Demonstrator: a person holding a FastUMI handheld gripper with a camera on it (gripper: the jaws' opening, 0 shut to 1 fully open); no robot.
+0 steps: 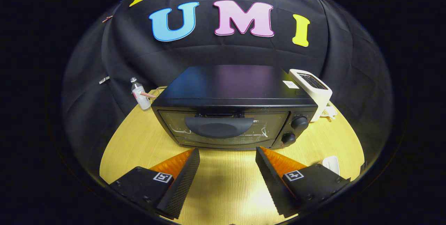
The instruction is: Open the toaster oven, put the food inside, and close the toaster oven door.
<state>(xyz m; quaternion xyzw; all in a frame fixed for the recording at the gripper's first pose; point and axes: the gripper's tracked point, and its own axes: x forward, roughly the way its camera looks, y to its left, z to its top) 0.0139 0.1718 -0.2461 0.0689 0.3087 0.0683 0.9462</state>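
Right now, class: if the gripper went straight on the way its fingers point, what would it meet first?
The open gripper points over bare table at the toaster oven. It would probably meet the closed glass door, near its dark handle; height is uncertain.

Light falls from overhead, bright on the pale wooden table (223,179) and leaving a soft glare patch between the spread, empty fingers of the gripper (228,153); a dull violet sheen lies on the flat top of the toaster oven (226,113), while its glass door stays dim and hard to see through. The fisheye bends the table into a curve and stretches the fingers; focus is crisp at the middle; toward the rim the black cloth wall (87,89) darkens and softens.
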